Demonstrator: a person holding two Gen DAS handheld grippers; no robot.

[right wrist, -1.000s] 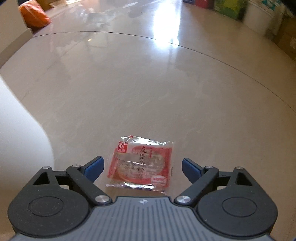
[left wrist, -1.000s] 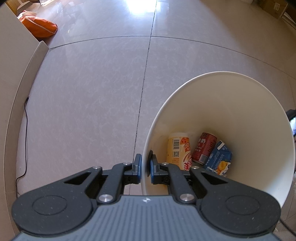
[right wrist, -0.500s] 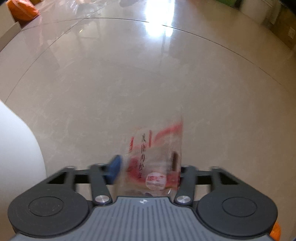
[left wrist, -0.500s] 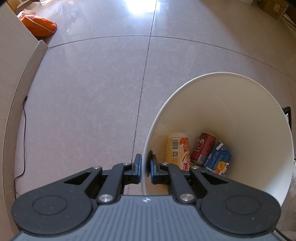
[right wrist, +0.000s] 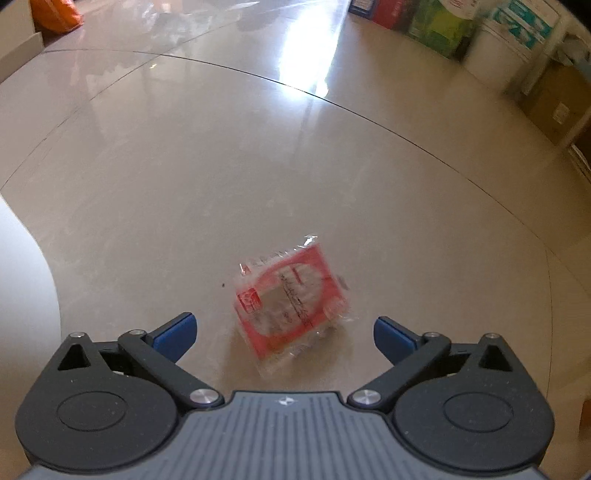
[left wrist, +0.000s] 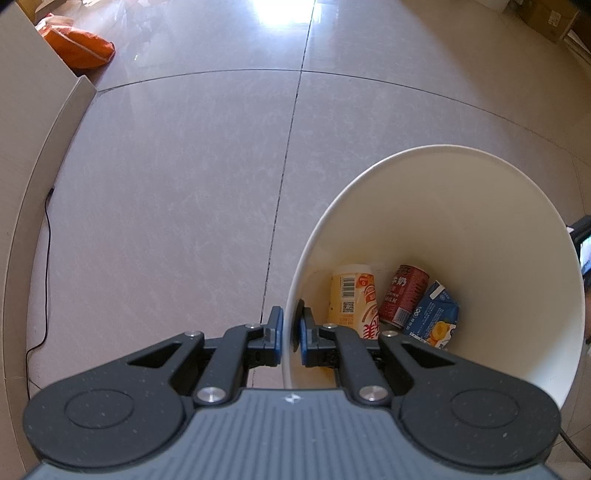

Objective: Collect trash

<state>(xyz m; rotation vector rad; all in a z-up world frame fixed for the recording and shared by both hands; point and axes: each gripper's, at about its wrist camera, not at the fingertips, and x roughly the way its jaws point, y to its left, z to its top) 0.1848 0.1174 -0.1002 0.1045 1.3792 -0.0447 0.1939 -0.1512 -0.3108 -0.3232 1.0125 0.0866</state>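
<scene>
My left gripper (left wrist: 290, 325) is shut on the near rim of a white trash bin (left wrist: 480, 229), one finger inside and one outside. At the bin's bottom lie a yellow drink bottle (left wrist: 352, 299), a red milk can (left wrist: 404, 295) and a blue juice carton (left wrist: 434, 317). In the right wrist view a red and clear snack wrapper (right wrist: 291, 299) sits tilted over the tiled floor, slightly blurred. My right gripper (right wrist: 284, 328) stands open around it, both blue fingertips well apart from the wrapper. The bin's white side (right wrist: 22, 277) shows at the left edge.
An orange bag (left wrist: 77, 40) lies far left by a beige panel (left wrist: 22, 110), with a black cable (left wrist: 46, 258) along its base. Coloured boxes (right wrist: 439, 26) and a cardboard box (right wrist: 554, 107) line the far right. Glossy floor tiles stretch ahead.
My right gripper closed on the wrapper and raised it half a second ago; now it is open again and the wrapper sits turned, free of the fingers. The left gripper kept its hold on the bin.
</scene>
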